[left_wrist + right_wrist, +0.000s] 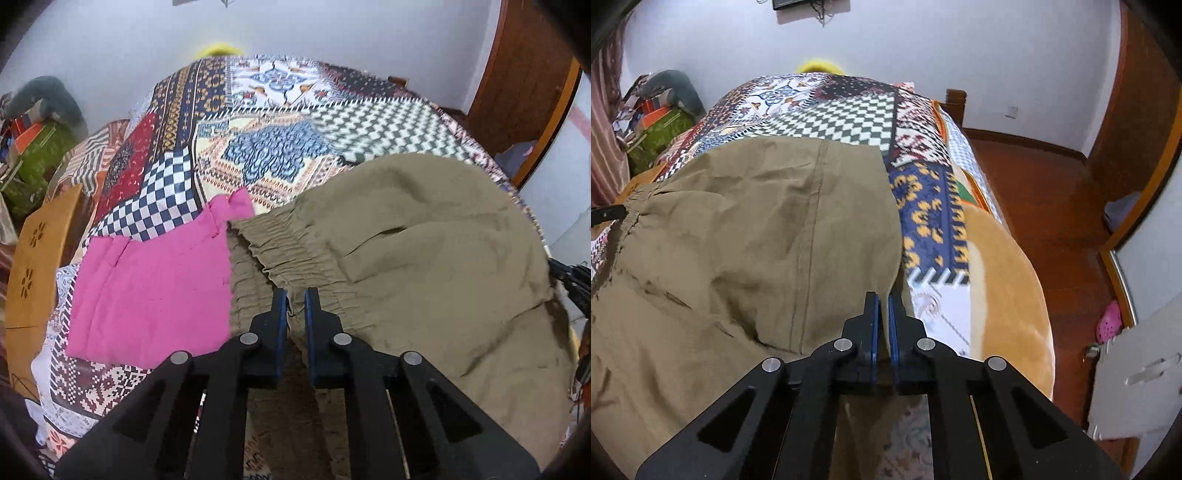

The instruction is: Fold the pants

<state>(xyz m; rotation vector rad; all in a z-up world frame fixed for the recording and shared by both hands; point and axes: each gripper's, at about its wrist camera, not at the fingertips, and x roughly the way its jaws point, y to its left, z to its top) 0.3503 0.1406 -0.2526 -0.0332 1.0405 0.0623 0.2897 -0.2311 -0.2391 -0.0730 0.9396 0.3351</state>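
The khaki pants (424,229) are matt woven cloth, creased, with a puckered elastic waistband (291,243). The pink garment (155,291) is smooth matt cloth. The bedspread (280,125) is printed cloth. Each gripper (885,299) is matt black plastic with blue pads (873,317) and bright metal pins. The wooden floor (1034,192) is glossy.

yellow object (218,50): at 12 o'clock behind the bed's far edge, blurred, mostly hidden; kind unclear.
khaki pants (746,236): lower part cut off at 6 to 8 o'clock, legs unseen.
right gripper (574,286): left wrist view, 3 o'clock, only a black sliver.
wall fixture (786,4): cropped at 12 o'clock.
patchwork bedspread (280,122): pattern smeared.
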